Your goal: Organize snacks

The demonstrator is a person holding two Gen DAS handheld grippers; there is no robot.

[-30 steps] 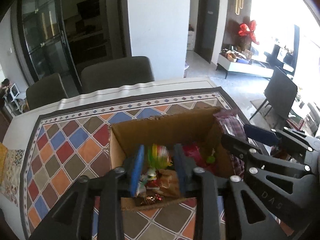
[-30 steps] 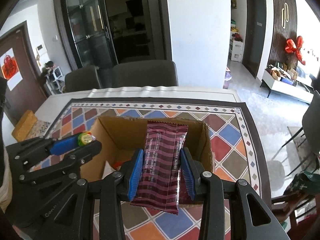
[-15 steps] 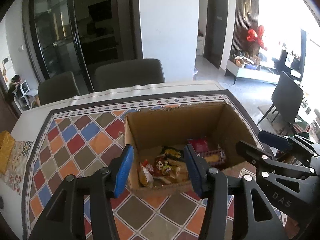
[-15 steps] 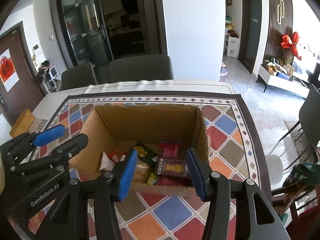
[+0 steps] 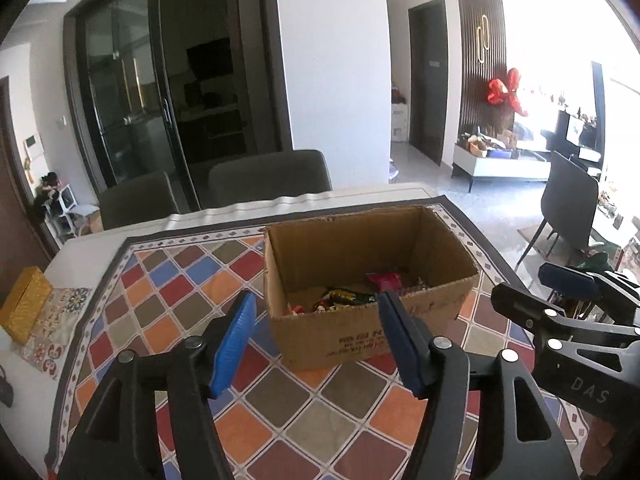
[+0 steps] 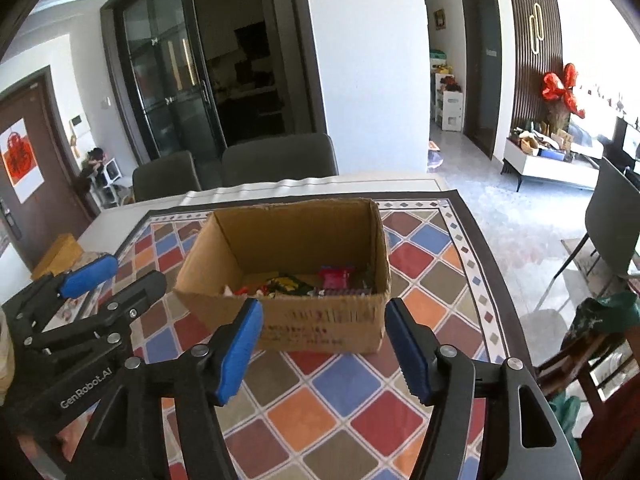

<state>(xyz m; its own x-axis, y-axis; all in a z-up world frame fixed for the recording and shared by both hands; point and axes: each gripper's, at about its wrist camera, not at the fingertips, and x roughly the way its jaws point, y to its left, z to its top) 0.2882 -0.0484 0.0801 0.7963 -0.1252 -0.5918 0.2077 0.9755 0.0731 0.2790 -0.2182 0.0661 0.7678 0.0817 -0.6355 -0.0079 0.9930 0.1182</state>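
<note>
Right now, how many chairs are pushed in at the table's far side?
2: one grey chair on the left, one grey chair beside it on the right, both behind the table's far edge. More could be outside the frame.

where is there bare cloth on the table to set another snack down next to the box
Free: the patterned cloth between the cardboard box and the near edge, and the strip to the box's right. Crowded: the box floor, covered with snacks, and the table's left edge by the yellow box.
</note>
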